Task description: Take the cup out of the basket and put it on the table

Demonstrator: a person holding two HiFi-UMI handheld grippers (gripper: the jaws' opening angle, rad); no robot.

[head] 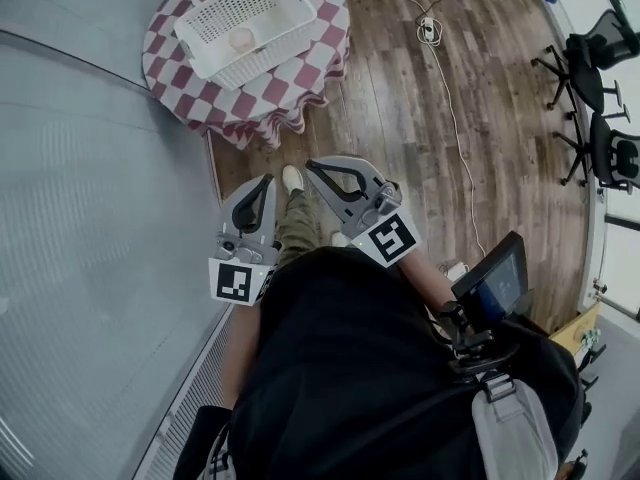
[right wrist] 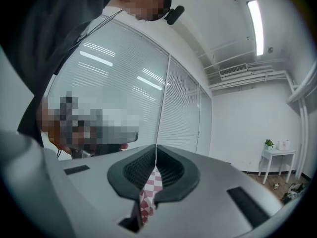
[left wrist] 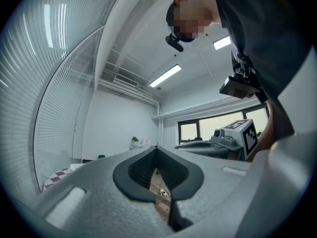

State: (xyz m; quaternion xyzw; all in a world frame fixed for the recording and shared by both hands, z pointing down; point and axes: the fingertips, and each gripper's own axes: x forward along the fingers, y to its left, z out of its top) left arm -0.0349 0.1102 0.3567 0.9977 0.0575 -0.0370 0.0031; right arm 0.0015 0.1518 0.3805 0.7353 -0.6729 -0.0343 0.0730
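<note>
Left gripper (head: 262, 186): jaws together, nothing between them; only a sliver of floor (head: 400, 118) and cable (head: 445, 88) shows through the slit in its own view. Right gripper (head: 318, 171): jaws likewise shut and empty; the checked cloth shows through its slit. Both are held close to the person's body, well apart from the table (head: 285, 98).

Cup (head: 242, 39): lying inside the white basket (head: 262, 63), which stands on the table at the far end of the head view; untouched.

Step in hand, by judgement: the approach; no reach has begun and the task itself is not yet started. The next move calls for closing the gap to the table, parting the jaws of one gripper, and bringing it down over the basket rim onto the cup; a bare patch of cloth beside the basket will be needed for the set-down.

Hard to make out: the cup is small and pale in the head view; whether it stands upright or lies on its side cannot be told, nor can any handle. Neither gripper view shows the cup or the basket; the far edge of the table is cut off at the top of the head view.
</note>
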